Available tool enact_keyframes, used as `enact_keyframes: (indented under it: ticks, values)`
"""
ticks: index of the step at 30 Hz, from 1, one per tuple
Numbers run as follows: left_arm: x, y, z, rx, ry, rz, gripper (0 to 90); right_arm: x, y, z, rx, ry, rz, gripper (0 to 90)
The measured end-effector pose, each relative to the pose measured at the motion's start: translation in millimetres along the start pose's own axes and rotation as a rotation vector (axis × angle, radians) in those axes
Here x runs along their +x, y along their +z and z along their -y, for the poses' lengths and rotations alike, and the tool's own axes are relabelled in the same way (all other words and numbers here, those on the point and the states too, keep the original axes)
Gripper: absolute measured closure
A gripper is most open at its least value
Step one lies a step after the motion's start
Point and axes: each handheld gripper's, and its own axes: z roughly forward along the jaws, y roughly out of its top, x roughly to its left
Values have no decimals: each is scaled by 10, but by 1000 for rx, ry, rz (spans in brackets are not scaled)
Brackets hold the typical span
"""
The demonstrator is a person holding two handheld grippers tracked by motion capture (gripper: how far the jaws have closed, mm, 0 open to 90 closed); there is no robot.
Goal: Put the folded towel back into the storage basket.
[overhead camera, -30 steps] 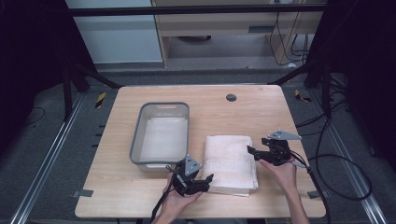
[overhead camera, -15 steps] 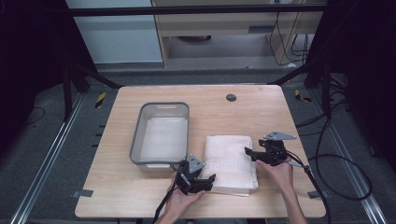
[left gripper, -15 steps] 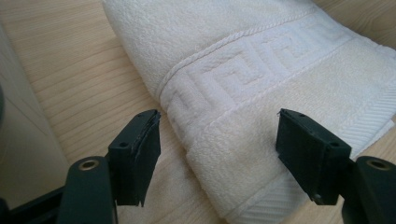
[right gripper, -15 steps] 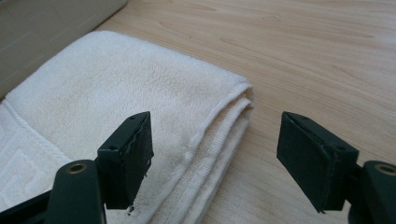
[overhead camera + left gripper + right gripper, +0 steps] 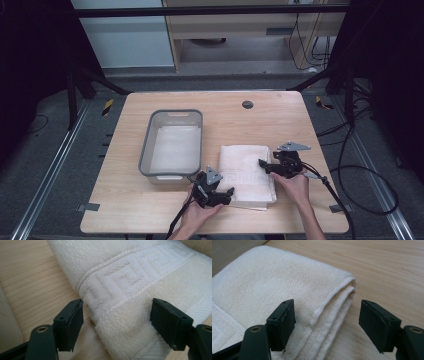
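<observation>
A: Look at your left gripper first. Its jaws have just been opening, and in the left gripper view they stand wide with the patterned band of the folded towel between them, neither pad pressing on the cloth. So whatever hold you had on that near-left corner is gone.

B: And the other side?

A: Your right gripper has been closing a little, but the right gripper view shows its jaws apart too, straddling the stacked hem at the towel's right edge. One pad sits over the top layer, the other hangs beside the edge above the table. Nothing is pinched yet.

B: Where does that leave the towel?

A: Flat on the table, folded into a neat rectangle, just to the right of the grey bin and not touching it as far as the high view shows. The bin already holds something pale, likely another towel.

B: So what should I make of it?

A: My reading: the fold looks finished and you're setting up fresh grips on two opposite edges of the towel. Get both pads around all the layers before you lift, or the stack may slide open on its way toward the bin.
</observation>
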Motion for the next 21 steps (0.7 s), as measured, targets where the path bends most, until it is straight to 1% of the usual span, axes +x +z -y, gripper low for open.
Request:
enact_keyframes:
  ticks: [6,7,11,12,13,14,15,16,18,19,21]
  values:
    - [5,32,8,5,-14,9,251,6,36,15,8,12,-3,297]
    - [6,43,14,10,-19,16,259,3,47,19,14,17,-2,299]
    - [1,61,30,3,-26,17,265,6,64,26,22,23,-3,302]
    - [3,65,34,2,-32,22,265,8,74,30,27,34,-5,303]
    - [10,67,35,4,-40,25,265,8,74,30,27,34,-5,303]
    - [26,80,37,9,-62,40,266,8,83,33,32,38,-9,305]
    - [26,80,37,9,-62,40,267,7,89,36,35,41,-10,307]
    - [42,86,34,19,-74,51,267,3,93,40,37,45,-14,310]
    - [46,94,33,23,-79,57,272,-7,106,56,39,75,-23,310]
    - [46,94,33,23,-79,57,276,-7,106,56,39,75,-23,310]
    - [47,97,32,24,-78,63,285,-19,116,61,40,90,-35,321]
